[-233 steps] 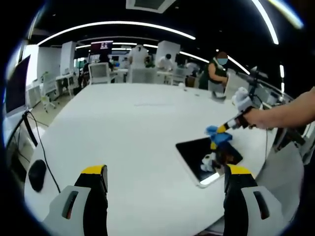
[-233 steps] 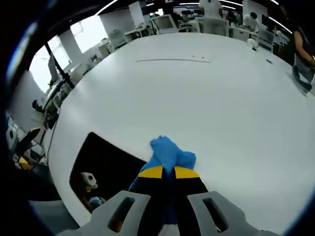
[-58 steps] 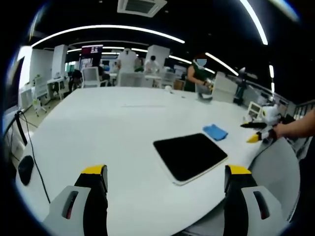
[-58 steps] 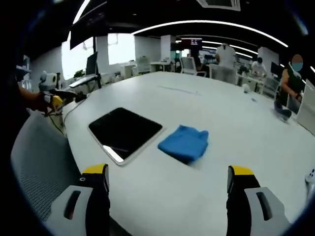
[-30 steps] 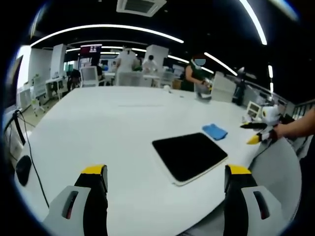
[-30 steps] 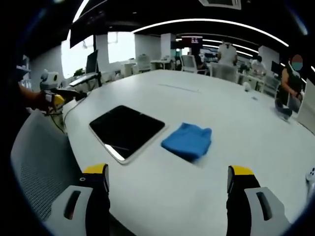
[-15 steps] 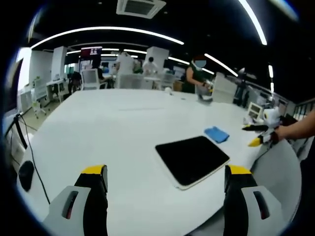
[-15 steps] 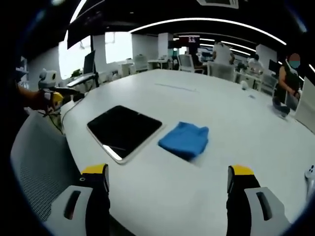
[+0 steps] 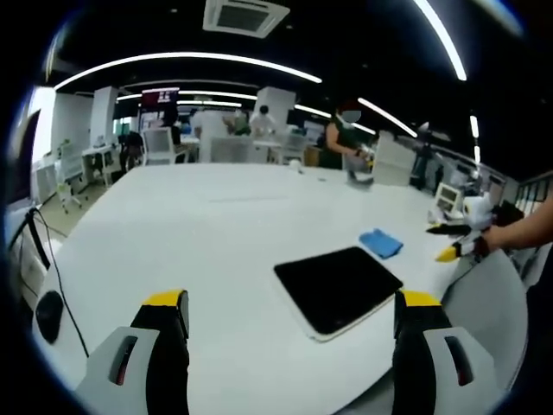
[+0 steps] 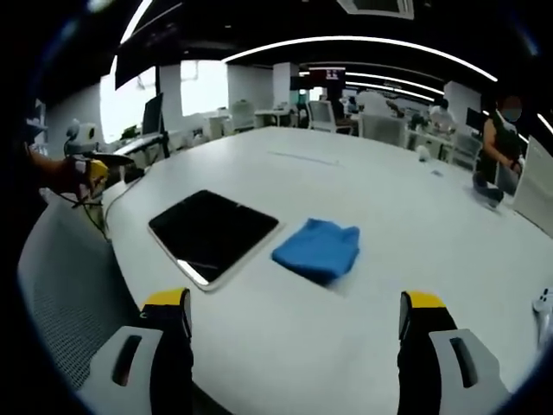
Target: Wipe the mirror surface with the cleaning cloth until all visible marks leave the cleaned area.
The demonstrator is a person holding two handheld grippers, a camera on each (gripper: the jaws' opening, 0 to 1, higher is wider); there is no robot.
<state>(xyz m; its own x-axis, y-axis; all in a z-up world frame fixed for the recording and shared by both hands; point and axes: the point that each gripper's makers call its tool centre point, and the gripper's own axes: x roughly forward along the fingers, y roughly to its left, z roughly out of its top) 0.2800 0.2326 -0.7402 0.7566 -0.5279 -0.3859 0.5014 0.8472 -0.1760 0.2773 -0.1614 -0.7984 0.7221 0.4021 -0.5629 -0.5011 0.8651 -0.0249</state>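
In the left gripper view, the left gripper (image 9: 285,333) has its jaws spread wide with nothing between them, held back from the white bench (image 9: 190,233). The mirror (image 9: 339,286), a dark flat slab with a pale edge, lies ahead of the jaws and toward the right-hand jaw, flat on the bench, its long axis running diagonally away to the right. Beyond its far right corner, just beside it, sits the blue cleaning cloth (image 9: 381,243). Farther right, off the bench edge, the right gripper (image 9: 451,249) shows as a yellow-tipped tool in a hand.

In the right gripper view, the right gripper (image 10: 294,333) is likewise spread wide and empty. From here the mirror (image 10: 212,232) lies ahead and toward the left-hand jaw, while the cleaning cloth (image 10: 316,247) lies almost straight ahead between the two jaws, crumpled, just beside the mirror's right edge; whether it touches that edge I cannot tell. At the far left the left gripper (image 10: 97,170) shows in a hand beyond the bench edge.

The relation that matters: the cloth lies directly on the right gripper's line and on the far side of the mirror from the left one, so the right hand is judged the better placed to take it up. No marks can be made out on the mirror's dark face from either view.
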